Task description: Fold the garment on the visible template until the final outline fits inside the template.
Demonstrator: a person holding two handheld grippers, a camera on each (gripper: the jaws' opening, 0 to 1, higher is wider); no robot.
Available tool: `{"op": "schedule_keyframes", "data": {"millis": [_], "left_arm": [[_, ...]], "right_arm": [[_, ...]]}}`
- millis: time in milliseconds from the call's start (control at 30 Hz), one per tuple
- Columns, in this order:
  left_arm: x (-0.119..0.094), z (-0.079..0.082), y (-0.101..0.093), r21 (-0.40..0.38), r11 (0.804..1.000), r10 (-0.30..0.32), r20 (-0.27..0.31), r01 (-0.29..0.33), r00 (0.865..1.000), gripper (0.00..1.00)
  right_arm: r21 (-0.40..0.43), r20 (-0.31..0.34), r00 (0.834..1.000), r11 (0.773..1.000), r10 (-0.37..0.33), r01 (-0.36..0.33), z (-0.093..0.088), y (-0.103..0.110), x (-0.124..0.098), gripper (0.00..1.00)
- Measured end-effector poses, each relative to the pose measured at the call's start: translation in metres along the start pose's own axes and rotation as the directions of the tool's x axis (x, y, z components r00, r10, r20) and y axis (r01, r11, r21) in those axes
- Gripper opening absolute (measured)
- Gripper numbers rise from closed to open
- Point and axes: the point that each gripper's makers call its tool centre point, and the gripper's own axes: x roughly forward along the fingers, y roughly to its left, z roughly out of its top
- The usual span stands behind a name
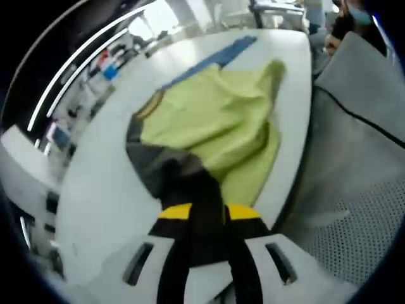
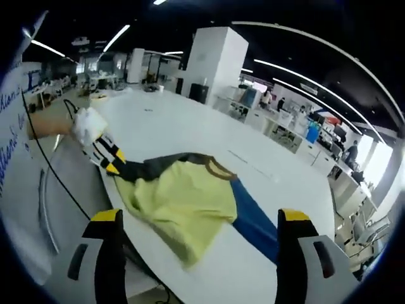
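On the white bench [image 2: 190, 133] lies the yellow-green garment [image 2: 180, 199] over a blue template [image 2: 253, 221]. The left gripper [image 1: 201, 190] has its jaws clamped on a grey sleeve [image 1: 149, 161]; the right gripper [image 2: 202, 253] hovers, jaws apart. The cloth looks soft and limp: best gripped at hem corners.

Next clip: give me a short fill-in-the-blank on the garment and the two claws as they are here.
1. The garment is mostly ___ in colour.
2. The left claw is shut on the garment's ___ sleeve.
3. The right claw has its jaws ___.
4. The strip under the garment is ___.

Missing words: yellow; grey; open; blue
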Motion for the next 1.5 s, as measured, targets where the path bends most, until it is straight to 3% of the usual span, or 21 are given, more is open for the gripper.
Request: {"op": "schedule_keyframes", "data": {"millis": [100,433,567,767,1000,1500], "left_arm": [[0.004,-0.005,0.001,0.065,0.997,0.034,-0.032,-0.032,0.999,0.09],[0.014,-0.007,-0.011,0.078,0.997,0.003,-0.056,0.002,0.998,0.11],[0.017,-0.012,-0.007,0.114,0.993,0.035,-0.072,-0.027,0.997,0.10],[0.022,-0.014,-0.010,0.122,0.992,0.029,-0.084,-0.019,0.996,0.10],[0.024,-0.020,-0.010,0.172,0.984,0.063,-0.104,-0.044,0.993,0.07],[0.021,-0.022,0.002,0.162,0.985,0.083,-0.103,-0.066,0.991,0.00]], "right_arm": [[0.007,0.010,1.000,1.000,-0.008,0.008,0.002,0.004,-0.006,0.99],[-0.006,-0.015,0.999,0.999,-0.050,0.050,-0.006,-0.007,-0.011,0.98],[0.007,-0.020,0.999,0.999,-0.042,0.042,-0.010,-0.008,-0.010,0.97],[0.020,-0.022,0.998,0.998,-0.056,0.056,-0.014,-0.018,-0.011,0.97],[0.026,-0.011,0.998,0.998,-0.063,0.063,-0.011,-0.023,-0.012,0.95],[0.017,0.001,0.999,0.999,-0.048,0.048,-0.003,-0.021,-0.005,0.95]]}}
